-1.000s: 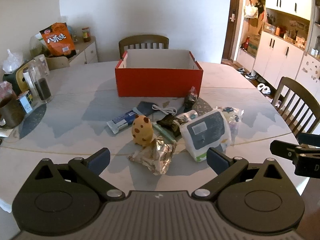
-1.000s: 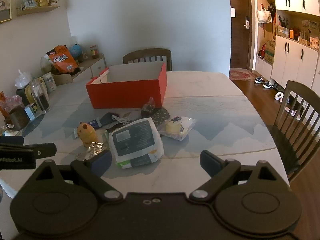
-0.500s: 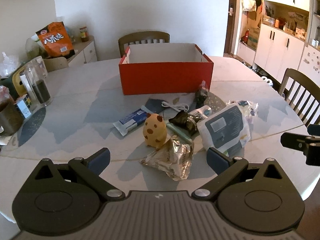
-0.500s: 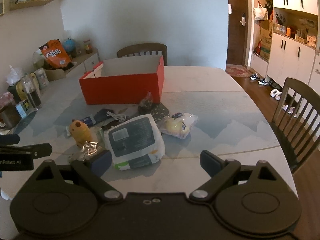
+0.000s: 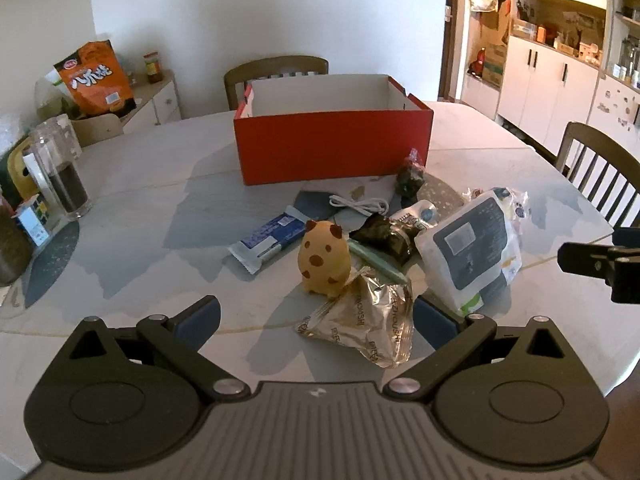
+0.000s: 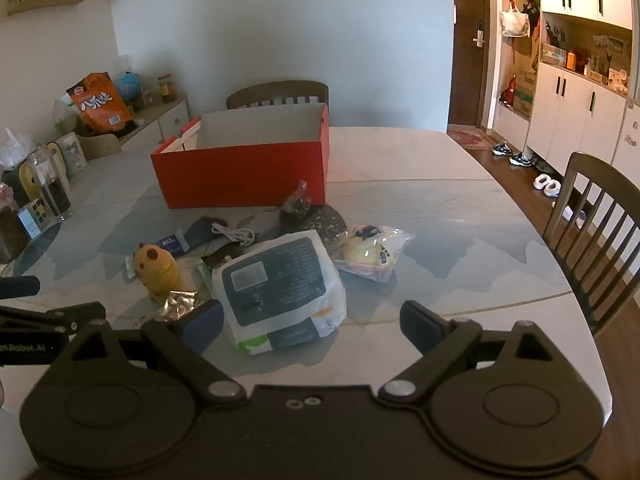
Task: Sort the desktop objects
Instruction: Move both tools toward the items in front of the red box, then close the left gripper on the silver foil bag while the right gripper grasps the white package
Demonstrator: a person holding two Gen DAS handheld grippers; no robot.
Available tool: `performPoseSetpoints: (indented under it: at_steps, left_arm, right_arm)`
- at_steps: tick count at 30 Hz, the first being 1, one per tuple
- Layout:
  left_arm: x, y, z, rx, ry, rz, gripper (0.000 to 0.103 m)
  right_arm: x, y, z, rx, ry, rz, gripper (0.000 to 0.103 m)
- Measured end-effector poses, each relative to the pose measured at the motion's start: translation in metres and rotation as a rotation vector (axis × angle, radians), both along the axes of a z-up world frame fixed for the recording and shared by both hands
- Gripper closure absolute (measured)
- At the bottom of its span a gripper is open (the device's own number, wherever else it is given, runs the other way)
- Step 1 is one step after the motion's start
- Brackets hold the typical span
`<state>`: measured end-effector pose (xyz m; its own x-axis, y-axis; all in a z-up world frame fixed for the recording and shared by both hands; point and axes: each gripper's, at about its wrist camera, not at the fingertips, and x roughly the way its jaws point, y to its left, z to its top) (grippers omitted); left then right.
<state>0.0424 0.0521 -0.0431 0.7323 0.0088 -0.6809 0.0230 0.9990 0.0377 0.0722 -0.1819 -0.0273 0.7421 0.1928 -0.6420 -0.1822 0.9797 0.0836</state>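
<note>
The left gripper (image 5: pixel 316 320) is held wide apart above the table (image 5: pixel 132 216), nothing between its fingers; a foil packet (image 5: pixel 364 326) lies just ahead. The right gripper (image 6: pixel 312 326) is likewise spread wide and empty, a tissue pack (image 6: pixel 280 286) lying before it. A yellow toy (image 5: pixel 323 258), a blue bar (image 5: pixel 268 238) and a white cable (image 5: pixel 360 204) are scattered near the red box (image 5: pixel 334 146), which is seen open.

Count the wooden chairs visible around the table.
2. One dark wooden slat-back chair stands at the far side of the table, behind the open red cardboard box. The other wooden chair stands at the table's right edge. More may sit outside both views.
</note>
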Motion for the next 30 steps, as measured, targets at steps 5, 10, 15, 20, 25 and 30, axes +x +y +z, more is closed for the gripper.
performPoseSetpoints:
  at_steps: [5,10,15,20,25,30]
  left_arm:
    - [0.006,-0.001,-0.011,-0.005,0.002,-0.044,0.001]
    - [0.013,-0.006,-0.024,0.009,0.019,-0.088,0.001]
    - [0.022,-0.010,-0.035,0.025,0.026,-0.118,0.001]
    - [0.028,-0.012,-0.050,0.043,0.053,-0.143,0.001]
    - [0.033,-0.010,-0.060,0.036,0.055,-0.170,0.001]
    - [0.036,-0.010,-0.063,0.026,0.052,-0.207,0.001]
  right_arm:
    - [0.005,0.008,-0.007,-0.006,-0.002,0.015,0.007]
    - [0.013,0.015,-0.017,-0.028,-0.004,0.037,0.007]
    - [0.024,0.020,-0.025,-0.046,-0.014,0.059,0.008]
    - [0.033,0.026,-0.033,-0.044,-0.008,0.105,0.007]
    - [0.038,0.033,-0.042,-0.052,0.011,0.113,0.007]
    - [0.040,0.037,-0.044,-0.064,0.023,0.111,0.007]
